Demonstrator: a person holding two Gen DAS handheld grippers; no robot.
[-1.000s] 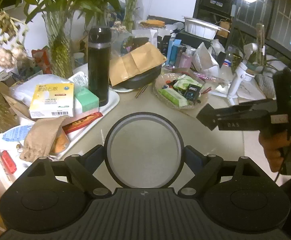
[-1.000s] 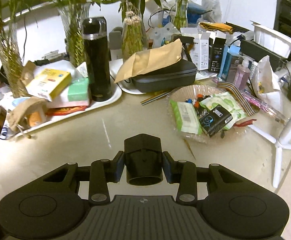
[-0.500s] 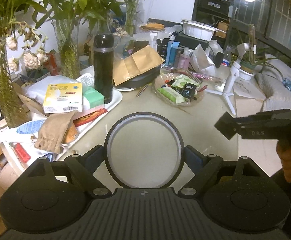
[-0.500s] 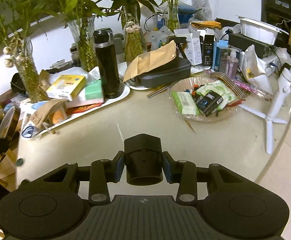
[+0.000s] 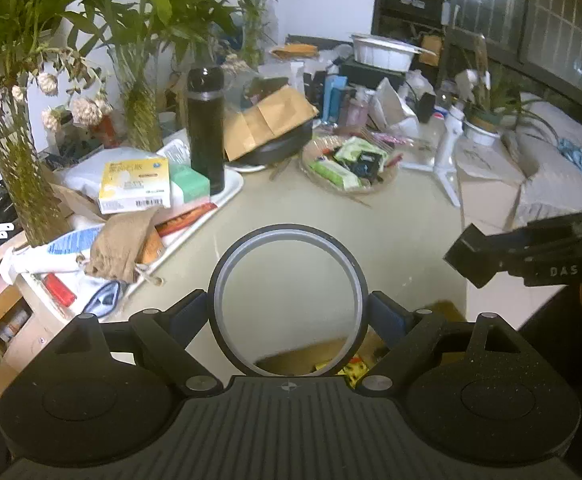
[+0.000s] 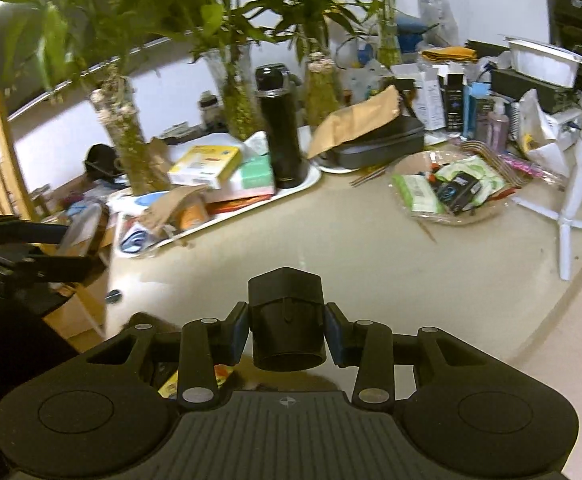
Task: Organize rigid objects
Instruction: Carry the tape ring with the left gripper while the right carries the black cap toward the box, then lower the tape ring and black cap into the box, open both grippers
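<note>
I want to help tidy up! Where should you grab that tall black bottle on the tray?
Grab the tall black bottle around its straight middle, coming from the open table side. It stands upright, with boxes close on its left and plants behind. Both tongs are full now.

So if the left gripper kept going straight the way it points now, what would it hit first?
The left gripper, shut on a grey-rimmed black ring, points over bare beige tabletop. Straight ahead, the first thing looks like the clear shallow dish of packets, though depth is hard to judge in this fisheye view.

Black flask (image 5: 206, 128) on white tray (image 5: 227, 196).
</note>
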